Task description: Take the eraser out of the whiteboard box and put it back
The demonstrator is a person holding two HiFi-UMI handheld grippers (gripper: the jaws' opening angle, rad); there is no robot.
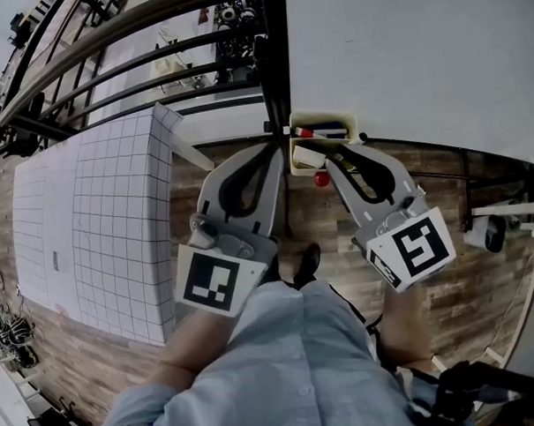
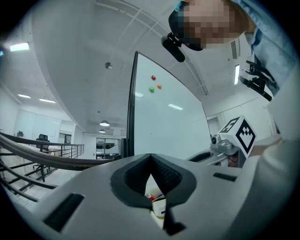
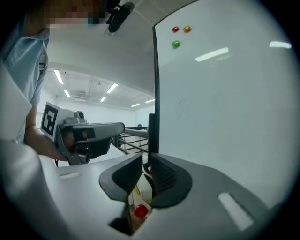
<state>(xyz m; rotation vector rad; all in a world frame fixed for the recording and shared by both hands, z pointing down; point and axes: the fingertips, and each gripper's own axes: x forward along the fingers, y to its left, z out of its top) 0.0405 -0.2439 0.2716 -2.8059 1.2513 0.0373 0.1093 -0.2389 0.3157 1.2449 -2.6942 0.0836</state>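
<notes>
1. Wood-plank flooring (image 1: 482, 278) lies far below the head camera. A large white whiteboard (image 1: 402, 60) stands upright at the upper right.
2. A small cream plastic whiteboard box (image 1: 323, 116) hangs at the board's near edge. I judge it is mounted there to keep the writing tools within reach.
3. Its far compartment holds red-capped and blue marker pens (image 1: 321, 131).
4. The white block-shaped eraser (image 1: 307, 156) lies in the near compartment.
5. The eraser's long axis runs along the box, left to right in the head view. Its right end points toward the right gripper. It probably lies this way because the slot only takes it lengthwise.
6. A small red round magnet (image 1: 321, 179) sits just below the box, between the two grippers.
7. The left gripper (image 2: 150, 158) has its jaws closed together at the tips, with nothing between them. It is held level just left of the box, probably either idle or ready to steady the box.
8. The right gripper (image 3: 146, 161) has its jaws a narrow way apart. The box and the red magnet show through the gap, but no pad visibly presses on anything.
9. The right gripper's tips are next to the eraser's right end. From there it could take the eraser by that end or let go of it.
</notes>
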